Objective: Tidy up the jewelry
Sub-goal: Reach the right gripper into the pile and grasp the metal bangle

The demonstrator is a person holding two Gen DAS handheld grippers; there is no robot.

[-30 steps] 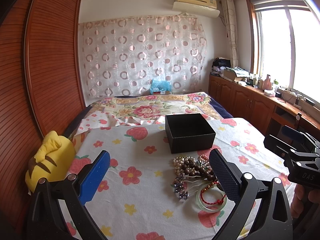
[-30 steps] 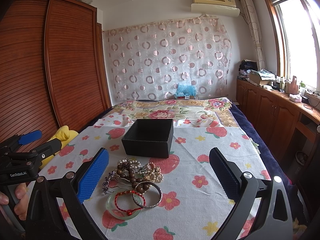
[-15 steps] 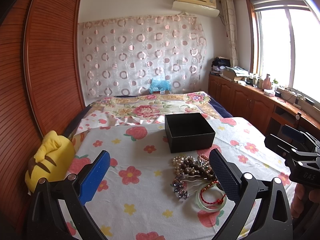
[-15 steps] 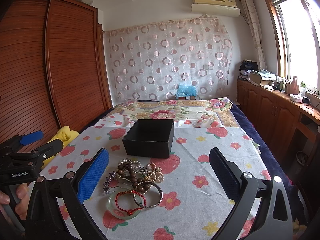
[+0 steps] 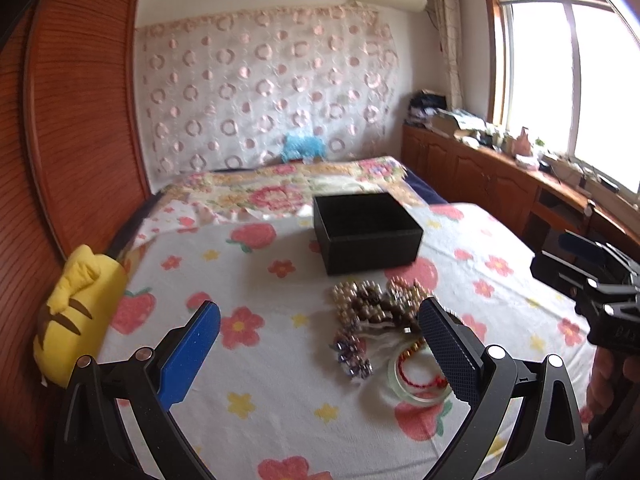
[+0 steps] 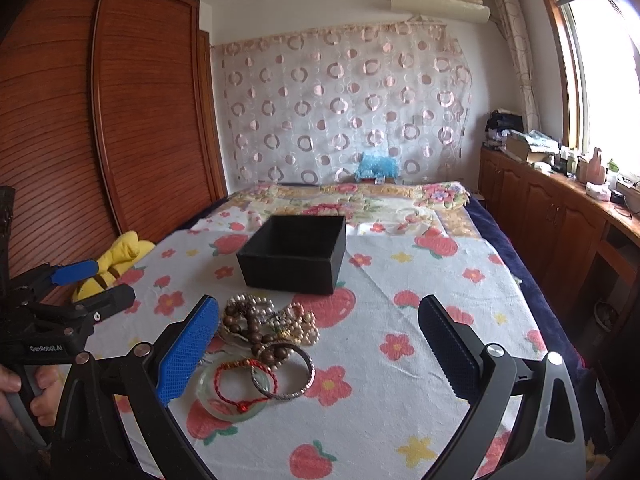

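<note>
An open black box stands on the flowered sheet. In front of it lies a jewelry pile: bead bracelets, a pale green bangle with a red cord and a silver bangle. My left gripper is open and empty above the sheet, the pile just inside its right finger. My right gripper is open and empty, the pile beside its left finger. Each gripper shows at the edge of the other's view.
A yellow plush toy lies at the bed's left edge by the wooden wardrobe. Wooden cabinets with clutter run along the right under the window. A blue item sits at the head of the bed.
Both grippers have moved slightly forward and down toward the jewelry pile. Both stay open. Nothing on the bed has moved.
</note>
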